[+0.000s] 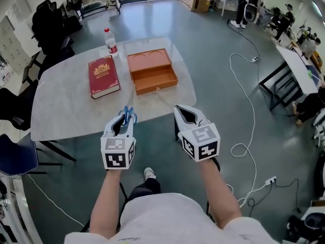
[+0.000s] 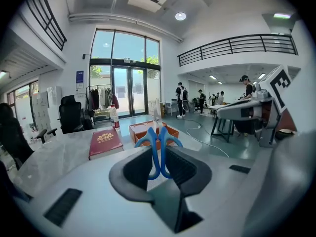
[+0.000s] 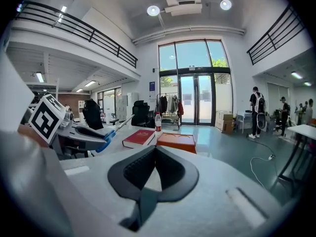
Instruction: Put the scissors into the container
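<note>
Blue-handled scissors (image 1: pixel 128 115) are clamped by the handles in my left gripper (image 1: pixel 123 121), with the blades pointing forward and up. In the left gripper view the handles (image 2: pixel 154 154) sit between the jaws. The gripper hovers over the near edge of the white table (image 1: pixel 61 111). An open orange container (image 1: pixel 152 71) lies further back on the table, apart from the scissors. My right gripper (image 1: pixel 184 112) hangs beside the left one, just off the table's near edge, shut and empty (image 3: pixel 155 146). From the right gripper view the scissors (image 3: pixel 111 134) appear at the left.
A red book (image 1: pixel 103 76) lies left of the container, and a water bottle (image 1: pixel 110 41) stands behind it. White cables (image 1: pixel 249 111) trail over the floor at the right. Black chairs (image 1: pixel 48 22) stand off the table's far left; other tables and people are further away.
</note>
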The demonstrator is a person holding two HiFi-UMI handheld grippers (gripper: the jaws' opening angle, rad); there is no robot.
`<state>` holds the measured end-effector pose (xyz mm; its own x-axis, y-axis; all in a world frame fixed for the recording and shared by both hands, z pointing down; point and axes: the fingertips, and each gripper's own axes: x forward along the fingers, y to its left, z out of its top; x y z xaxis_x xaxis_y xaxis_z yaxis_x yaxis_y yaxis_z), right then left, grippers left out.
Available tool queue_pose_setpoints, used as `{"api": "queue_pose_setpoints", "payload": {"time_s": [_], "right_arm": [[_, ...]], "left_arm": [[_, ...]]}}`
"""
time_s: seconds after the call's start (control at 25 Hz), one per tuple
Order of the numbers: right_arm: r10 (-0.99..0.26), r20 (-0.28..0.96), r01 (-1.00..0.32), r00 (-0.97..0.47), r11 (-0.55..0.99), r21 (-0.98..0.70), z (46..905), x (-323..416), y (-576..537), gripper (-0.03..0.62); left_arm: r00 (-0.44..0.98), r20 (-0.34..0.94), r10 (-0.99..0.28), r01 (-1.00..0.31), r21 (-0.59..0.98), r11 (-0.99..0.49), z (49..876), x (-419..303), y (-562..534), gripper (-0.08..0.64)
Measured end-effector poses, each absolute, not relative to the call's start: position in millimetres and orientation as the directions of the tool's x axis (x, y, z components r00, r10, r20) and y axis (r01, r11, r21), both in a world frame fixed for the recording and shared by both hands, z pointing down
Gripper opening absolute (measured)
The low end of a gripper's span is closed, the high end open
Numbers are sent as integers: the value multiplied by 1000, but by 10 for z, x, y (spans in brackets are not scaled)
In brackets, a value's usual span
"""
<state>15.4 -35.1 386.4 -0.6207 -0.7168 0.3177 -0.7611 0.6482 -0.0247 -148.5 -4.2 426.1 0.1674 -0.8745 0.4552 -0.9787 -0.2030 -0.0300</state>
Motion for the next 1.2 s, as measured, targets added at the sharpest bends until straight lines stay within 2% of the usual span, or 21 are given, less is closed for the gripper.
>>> {"api": "queue_pose_setpoints", "payload": {"time_s": [0.52, 1.2], "right_arm": [[-746, 320, -794, -584, 607, -34, 3822, -322, -764, 5], [-801, 313, -845, -510, 534, -12, 3879, -302, -1236, 5]], "left_arm": [[228, 444, -866, -966, -11, -260, 4223, -1960, -507, 81], [320, 481, -816, -925, -26, -379, 4414, -1970, -1120, 81]]}}
